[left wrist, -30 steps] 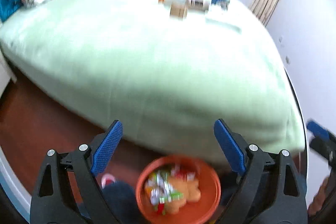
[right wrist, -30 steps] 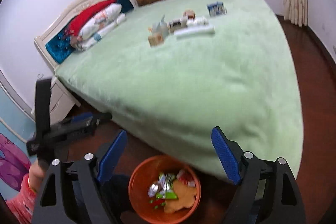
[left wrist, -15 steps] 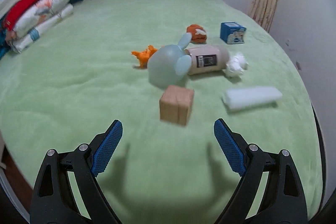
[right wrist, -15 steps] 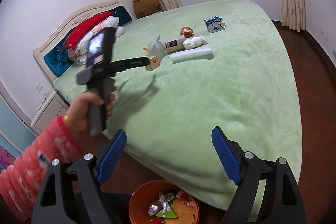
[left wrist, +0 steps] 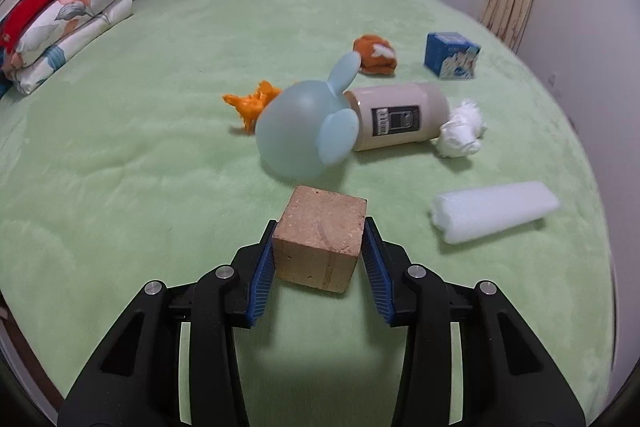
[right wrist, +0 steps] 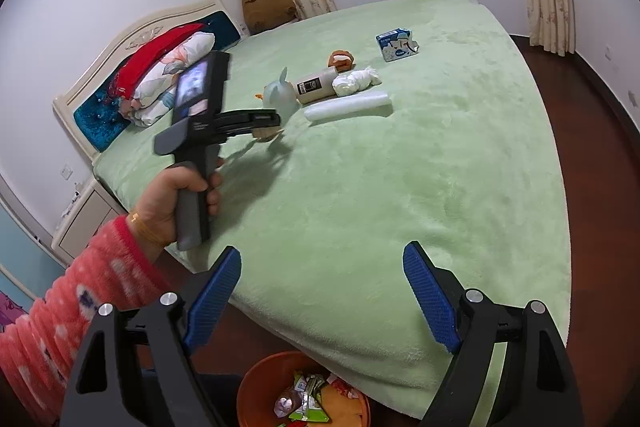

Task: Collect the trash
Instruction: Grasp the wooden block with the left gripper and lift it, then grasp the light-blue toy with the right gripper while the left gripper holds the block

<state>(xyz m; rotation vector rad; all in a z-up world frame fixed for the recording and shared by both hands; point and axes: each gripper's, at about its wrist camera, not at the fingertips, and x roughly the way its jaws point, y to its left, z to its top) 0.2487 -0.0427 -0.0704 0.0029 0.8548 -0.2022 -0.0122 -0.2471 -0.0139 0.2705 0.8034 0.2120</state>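
Your left gripper (left wrist: 319, 259) clamps the brown block (left wrist: 321, 238) at lower centre of the left view, on the green bed (left wrist: 140, 155). Your right gripper (right wrist: 322, 291) hangs with fingers wide apart – the orange bin (right wrist: 256, 383) sits at the bottom edge

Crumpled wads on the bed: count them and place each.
2. An orange wad lies left of the blue balloon; a white wad lies at the far end of the beige bottle. Others may be hidden.

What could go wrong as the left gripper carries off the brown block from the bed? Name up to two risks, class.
1. The left gripper holds the brown block only near its back edges, so it might twist or slip out on the way.
2. The orange bin sits on the floor, partly under the bed's edge, so a drop from above might miss it.
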